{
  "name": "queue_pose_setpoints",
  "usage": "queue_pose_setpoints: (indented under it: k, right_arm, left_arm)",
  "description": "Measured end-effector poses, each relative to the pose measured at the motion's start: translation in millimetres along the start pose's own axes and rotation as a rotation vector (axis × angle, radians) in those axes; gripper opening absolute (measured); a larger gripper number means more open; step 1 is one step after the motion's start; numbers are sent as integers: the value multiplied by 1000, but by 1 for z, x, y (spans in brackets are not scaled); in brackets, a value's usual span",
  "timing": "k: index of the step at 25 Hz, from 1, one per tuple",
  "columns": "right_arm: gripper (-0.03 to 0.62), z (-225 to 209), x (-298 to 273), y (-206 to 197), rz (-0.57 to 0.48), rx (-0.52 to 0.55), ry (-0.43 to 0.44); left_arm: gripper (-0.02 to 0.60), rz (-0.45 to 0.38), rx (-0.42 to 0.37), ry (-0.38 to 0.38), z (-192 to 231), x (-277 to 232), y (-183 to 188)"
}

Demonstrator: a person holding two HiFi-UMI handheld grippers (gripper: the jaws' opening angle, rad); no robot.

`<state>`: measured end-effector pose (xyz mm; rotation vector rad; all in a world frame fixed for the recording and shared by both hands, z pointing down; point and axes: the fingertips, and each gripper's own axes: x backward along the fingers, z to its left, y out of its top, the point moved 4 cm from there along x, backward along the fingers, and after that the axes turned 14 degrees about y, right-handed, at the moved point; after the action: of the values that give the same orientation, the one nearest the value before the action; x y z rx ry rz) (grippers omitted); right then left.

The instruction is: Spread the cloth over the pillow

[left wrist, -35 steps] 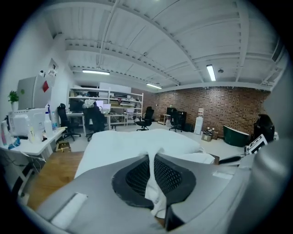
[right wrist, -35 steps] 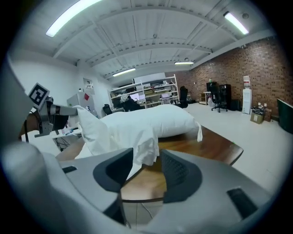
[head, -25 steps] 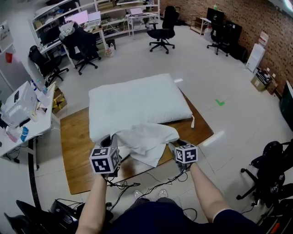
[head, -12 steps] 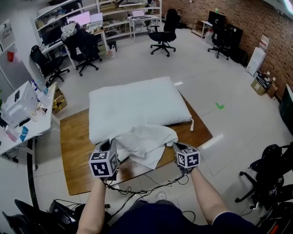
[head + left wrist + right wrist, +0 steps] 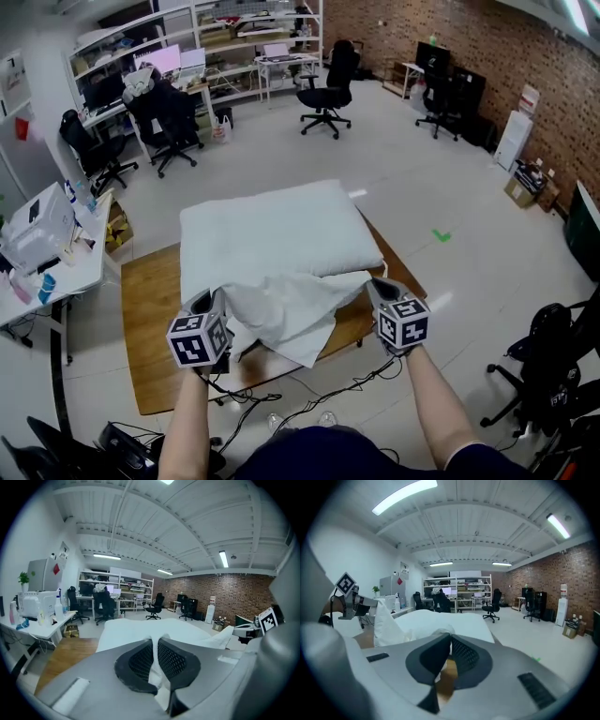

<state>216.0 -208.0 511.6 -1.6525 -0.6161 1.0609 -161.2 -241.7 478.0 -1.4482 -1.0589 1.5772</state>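
A big white pillow (image 5: pixel 272 230) lies on a low wooden platform (image 5: pixel 150 305). The white cloth (image 5: pixel 286 309) hangs over the pillow's near edge, stretched between my two grippers. At the cloth's left corner, my left gripper (image 5: pixel 210 300) is shut on it; cloth shows between its pads (image 5: pixel 154 667). My right gripper (image 5: pixel 373 284) has just been closing, and its jaws are pinched on the cloth's right corner (image 5: pixel 437 633). In the right gripper view the right gripper (image 5: pixel 449 640) points at the pillow (image 5: pixel 440 620). The left gripper (image 5: pixel 155 642) faces the pillow (image 5: pixel 140 627) too.
Cables (image 5: pixel 309 394) trail on the floor below the platform's near edge. A white desk with a printer (image 5: pixel 37 225) stands at the left. Office chairs (image 5: pixel 323 89) and desks line the far side, and a brick wall (image 5: pixel 525 56) runs along the right.
Both grippers have risen, the right one much more. The right gripper took hold of the cloth's right corner, and the cloth is now pulled wider between them.
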Motion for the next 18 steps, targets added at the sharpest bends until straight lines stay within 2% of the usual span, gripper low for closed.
queue_pose_setpoints:
  k: [7,10,18]
  right_arm:
    - [25,-2,12,67,-111,82,-15]
    - [25,-4,15,89,-146,104,-26]
    - [23,-27,38,144,-225,135,-86]
  left_arm:
    - [15,-108,40,33,24,9,51]
    - [15,-168,44,70,40,16,76]
    - [15,-256,75,166,90,39,130]
